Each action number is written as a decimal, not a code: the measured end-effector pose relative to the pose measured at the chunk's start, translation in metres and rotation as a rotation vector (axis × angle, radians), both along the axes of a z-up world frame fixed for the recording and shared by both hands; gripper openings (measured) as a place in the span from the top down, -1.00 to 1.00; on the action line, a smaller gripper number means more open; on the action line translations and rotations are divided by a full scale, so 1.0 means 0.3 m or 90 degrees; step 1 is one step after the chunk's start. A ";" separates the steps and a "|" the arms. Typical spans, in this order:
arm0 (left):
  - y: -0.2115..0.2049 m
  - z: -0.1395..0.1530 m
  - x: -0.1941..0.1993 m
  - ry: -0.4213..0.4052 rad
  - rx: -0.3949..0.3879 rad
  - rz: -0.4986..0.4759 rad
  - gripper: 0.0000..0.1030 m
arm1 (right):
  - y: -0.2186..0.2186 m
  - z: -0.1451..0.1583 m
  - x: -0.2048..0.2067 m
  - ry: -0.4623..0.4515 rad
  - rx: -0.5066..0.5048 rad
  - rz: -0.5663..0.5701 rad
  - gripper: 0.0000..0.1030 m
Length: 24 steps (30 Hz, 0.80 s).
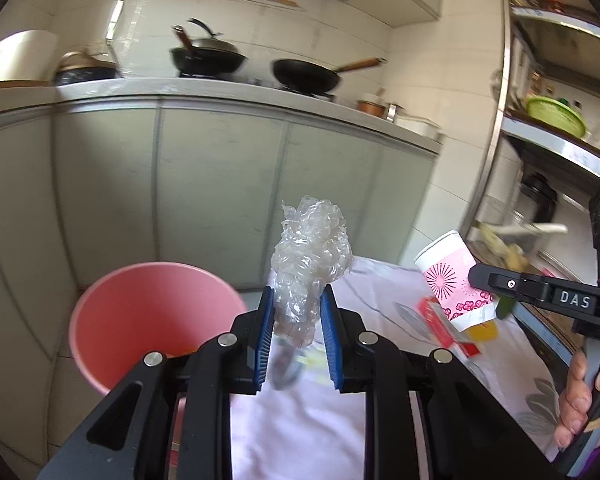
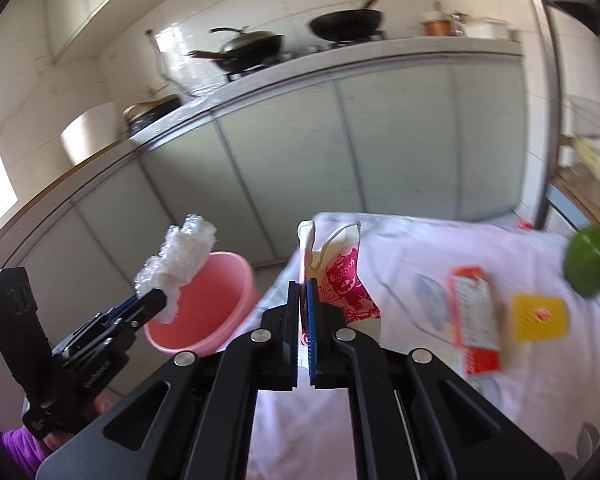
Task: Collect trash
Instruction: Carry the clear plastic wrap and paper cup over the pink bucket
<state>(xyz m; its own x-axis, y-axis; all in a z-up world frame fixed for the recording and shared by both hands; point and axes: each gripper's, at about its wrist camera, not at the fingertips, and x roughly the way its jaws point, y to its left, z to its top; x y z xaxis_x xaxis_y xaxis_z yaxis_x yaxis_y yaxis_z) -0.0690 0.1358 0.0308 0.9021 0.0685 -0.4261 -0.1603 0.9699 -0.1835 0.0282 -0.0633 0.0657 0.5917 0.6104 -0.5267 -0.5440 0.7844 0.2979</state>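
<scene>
A kitchen clear-up, mid-carry: the left claw (image 1: 297,320) is clamped on a wad of clear plastic (image 1: 310,256), held up near the rim of the pink bin (image 1: 100,304) but seemingly not yet over its mouth. The right claw (image 2: 304,320) pinches a flattened paper cup (image 2: 340,276) above the cloth-covered surface (image 2: 440,240). A red wrapper (image 2: 474,320), a yellow packet (image 2: 540,316) and a green pepper (image 2: 588,264) lie beyond. Best practice, likely: centre each load over the bin before letting go, since light plastic drifts.
</scene>
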 end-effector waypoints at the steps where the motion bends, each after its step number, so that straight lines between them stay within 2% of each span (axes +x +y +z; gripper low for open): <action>1: 0.020 0.004 -0.006 -0.002 0.002 0.014 0.57 | 0.027 0.007 0.004 -0.003 0.001 0.010 0.93; 10: 0.191 0.019 -0.049 -0.010 0.038 0.129 0.57 | 0.272 0.027 0.017 -0.017 -0.001 0.093 0.93; 17: 0.276 -0.022 -0.060 0.013 0.052 0.173 0.57 | 0.433 -0.012 0.037 -0.002 -0.002 0.147 0.93; 24: 0.324 -0.103 -0.041 0.059 0.060 0.200 0.57 | 0.569 -0.061 0.049 0.005 -0.023 0.187 0.93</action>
